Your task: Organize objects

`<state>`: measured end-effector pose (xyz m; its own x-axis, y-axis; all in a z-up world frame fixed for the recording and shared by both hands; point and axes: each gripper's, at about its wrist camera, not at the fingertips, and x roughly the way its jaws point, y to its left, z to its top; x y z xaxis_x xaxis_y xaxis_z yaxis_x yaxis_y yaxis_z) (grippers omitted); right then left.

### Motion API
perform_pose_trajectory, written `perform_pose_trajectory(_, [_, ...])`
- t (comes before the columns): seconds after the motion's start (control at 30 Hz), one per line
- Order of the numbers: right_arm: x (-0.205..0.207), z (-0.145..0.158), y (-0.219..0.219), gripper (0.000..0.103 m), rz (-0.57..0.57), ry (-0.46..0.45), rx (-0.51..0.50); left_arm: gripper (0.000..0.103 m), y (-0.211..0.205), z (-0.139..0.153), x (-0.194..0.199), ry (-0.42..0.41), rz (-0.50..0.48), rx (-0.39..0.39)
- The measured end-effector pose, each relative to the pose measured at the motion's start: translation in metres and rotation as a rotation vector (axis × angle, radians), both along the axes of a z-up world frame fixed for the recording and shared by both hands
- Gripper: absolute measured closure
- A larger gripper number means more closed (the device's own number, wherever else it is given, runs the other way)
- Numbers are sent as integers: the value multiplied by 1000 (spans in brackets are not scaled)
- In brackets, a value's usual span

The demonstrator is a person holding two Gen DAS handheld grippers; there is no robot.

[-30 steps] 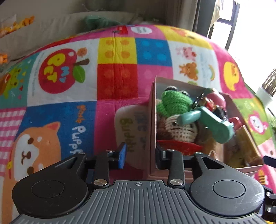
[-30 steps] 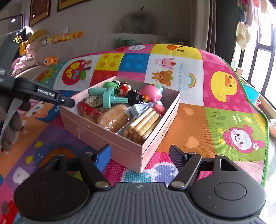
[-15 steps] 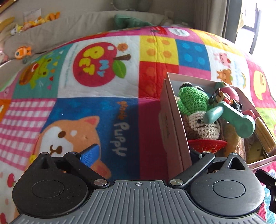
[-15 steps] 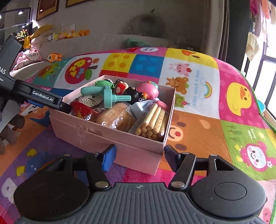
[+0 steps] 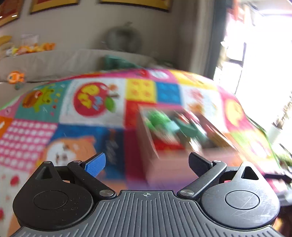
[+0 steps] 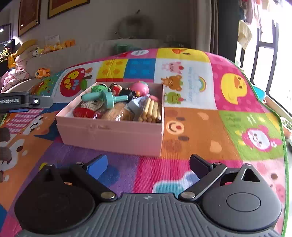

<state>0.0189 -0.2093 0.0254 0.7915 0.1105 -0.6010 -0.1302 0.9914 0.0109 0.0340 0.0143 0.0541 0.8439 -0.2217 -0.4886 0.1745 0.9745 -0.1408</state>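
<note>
A pink box (image 6: 113,134) full of toys stands on the colourful play mat (image 6: 200,116). In it are a teal toy (image 6: 105,97), a green crocheted doll (image 6: 96,89), a pink ball (image 6: 139,87) and biscuit sticks (image 6: 151,111). My right gripper (image 6: 147,164) is open and empty, a little in front of the box. My left gripper (image 5: 147,164) is open and empty, apart from the box (image 5: 164,164), which is blurred in its view. The left gripper also shows at the left edge of the right wrist view (image 6: 27,102).
A sofa (image 6: 76,52) with soft toys (image 6: 42,73) runs along the back. A window (image 6: 273,54) is on the right beyond the mat's green edge (image 6: 284,138). Framed pictures (image 6: 63,5) hang on the wall.
My left gripper opened, let go of the box wall and pulled back and up. My right gripper drew back from the box. The box now stands on the mat on its own.
</note>
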Motion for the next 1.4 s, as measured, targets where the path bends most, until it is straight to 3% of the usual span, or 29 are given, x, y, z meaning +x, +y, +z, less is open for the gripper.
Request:
perform_pose_trajectory(0.07, [-19,-5,1,0,-5,14,19,2,-10,-17,-26,51,-28,35])
perform_pose_trajectory(0.2, [-40,-27,13,0,13,101,-6,2,-21,-50,-49,161,58,44])
perform_pose_trajectory(0.27, [-43,-38,18,0,1,129,-31,2,-26,-51,-53,133,98,97])
perform_pose_trajectory(0.4, [-38,-38,21,0,-12,102,-58,1,-37,-55,-45,159,151,176])
perform_pose_trajectory(0.47, [-32,-39,16,0,-26,107,-10,1,-37,-56,-44,160,160,168])
perform_pose_trajectory(0.63, [-28,-45,16,0,-65,50,-16,1,-37,-57,-45,160,162,164])
perform_pose_trajectory(1.4, [-26,-46,14,0,-49,47,-9,0,-40,-58,-38,163,186,167])
